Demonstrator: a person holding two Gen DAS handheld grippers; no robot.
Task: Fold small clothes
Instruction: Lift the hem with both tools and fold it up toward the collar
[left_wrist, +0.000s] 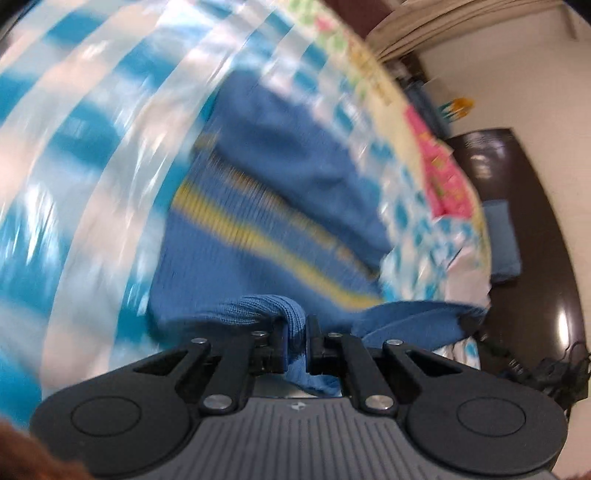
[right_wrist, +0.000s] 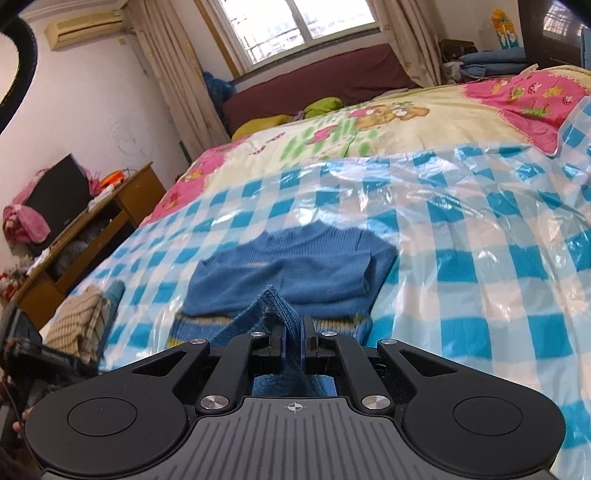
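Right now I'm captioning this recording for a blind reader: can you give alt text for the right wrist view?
The right gripper is shut on the ribbed edge of a small blue sweater, which lies on a blue-and-white checked plastic sheet covering a bed. Beyond it are a cartoon-print quilt, a curtained window and a cluttered wooden desk.

Both wrist views close, angled down, sharing blue sweater (left_wrist: 280, 177) (right_wrist: 295, 266)
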